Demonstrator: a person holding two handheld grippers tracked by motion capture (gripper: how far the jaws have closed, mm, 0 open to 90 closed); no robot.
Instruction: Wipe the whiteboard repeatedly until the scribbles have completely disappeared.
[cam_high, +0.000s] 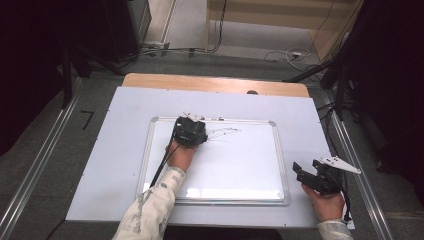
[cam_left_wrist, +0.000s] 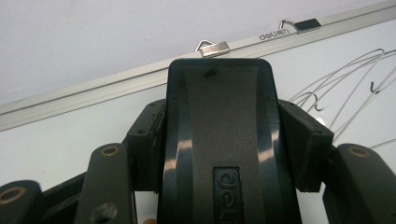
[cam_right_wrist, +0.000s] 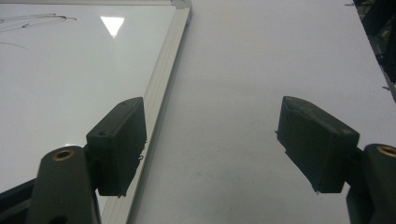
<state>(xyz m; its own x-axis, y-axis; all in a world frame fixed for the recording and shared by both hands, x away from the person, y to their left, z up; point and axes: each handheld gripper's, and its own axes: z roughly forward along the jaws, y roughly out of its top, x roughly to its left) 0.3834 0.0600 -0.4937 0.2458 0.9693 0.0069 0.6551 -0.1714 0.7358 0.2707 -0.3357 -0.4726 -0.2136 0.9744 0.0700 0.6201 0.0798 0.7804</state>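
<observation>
"deli" eraser (cam_left_wrist: 224, 154) in left tool (cam_left_wrist: 224, 135)

white table cover (cam_high: 115, 165) over a wooden tabletop (cam_high: 215, 82); cables (cam_high: 287, 54) on the grey floor behind.

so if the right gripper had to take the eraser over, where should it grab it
The eraser is a long black block lying flat on the whiteboard, with the left gripper shut across its two long sides. The open right gripper would probably do best to come from above and pinch those same long sides at a free stretch, since they look flat and parallel.
</observation>
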